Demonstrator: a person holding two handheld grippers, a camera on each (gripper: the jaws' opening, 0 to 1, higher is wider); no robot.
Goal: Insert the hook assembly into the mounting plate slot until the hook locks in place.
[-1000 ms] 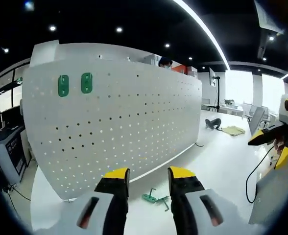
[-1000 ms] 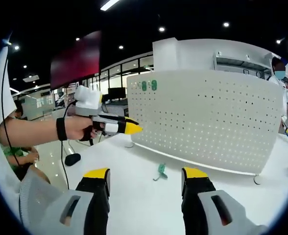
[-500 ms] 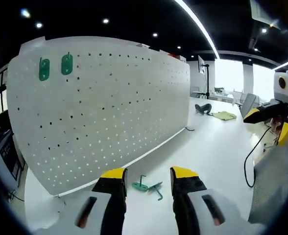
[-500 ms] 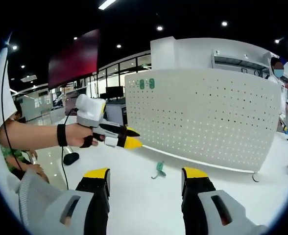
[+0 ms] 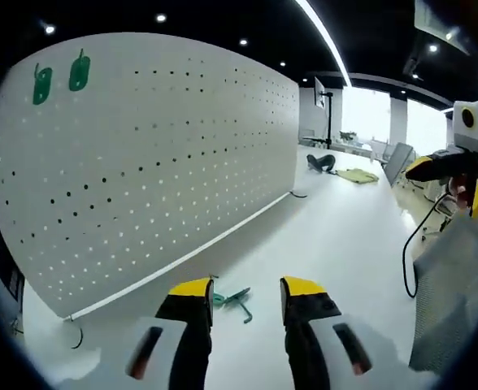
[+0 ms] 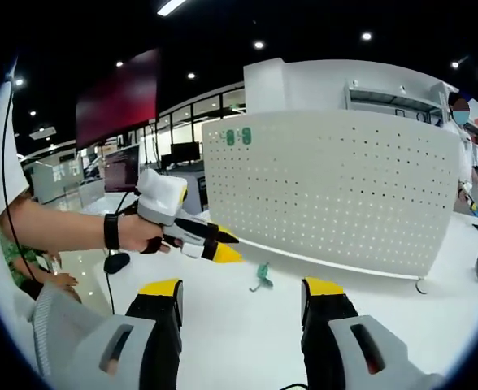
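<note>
Low in the left gripper view, the open left gripper (image 5: 242, 290) has closed in on the green hook assembly (image 5: 232, 298) lying on the white surface (image 5: 336, 236), ready to grasp; the right gripper (image 6: 243, 291) waits open.

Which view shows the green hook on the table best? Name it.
The left gripper view: the green hook lies close, just ahead of the left gripper. The right gripper view shows the hook smaller and farther off.

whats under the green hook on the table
The green hook lies flat on the bare white table, in front of the pegboard. Nothing shows beneath it; its underside is hidden.
</note>
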